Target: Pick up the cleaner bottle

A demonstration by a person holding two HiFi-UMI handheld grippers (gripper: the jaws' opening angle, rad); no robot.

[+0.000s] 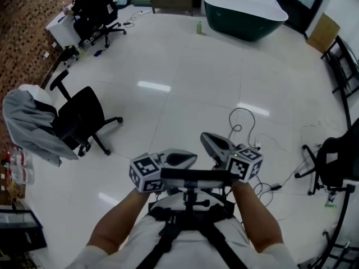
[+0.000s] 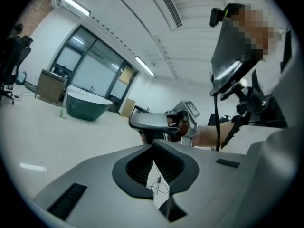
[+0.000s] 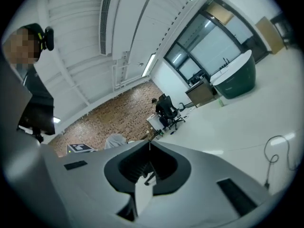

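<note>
The cleaner bottle (image 1: pixel 198 27) is a small green bottle that stands on the white floor far ahead, just left of the dark green bathtub (image 1: pixel 245 13). It also shows as a tiny green shape in the left gripper view (image 2: pixel 61 112) and in the right gripper view (image 3: pixel 220 102). Both grippers are held close to the person's chest, far from the bottle. My left gripper (image 1: pixel 192 159) is shut and empty, its jaws (image 2: pixel 153 147) pressed together. My right gripper (image 1: pixel 204 135) is shut with nothing in it, its jaws (image 3: pixel 149 144) meeting at the tip.
A black office chair (image 1: pixel 84 119) with a grey jacket (image 1: pixel 28 122) stands at the left. Another black chair (image 1: pixel 98 7) and a white desk (image 1: pixel 59 27) are at the back left. A cable (image 1: pixel 241 122) loops on the floor ahead. A black chair frame (image 1: pixel 331 167) stands at the right.
</note>
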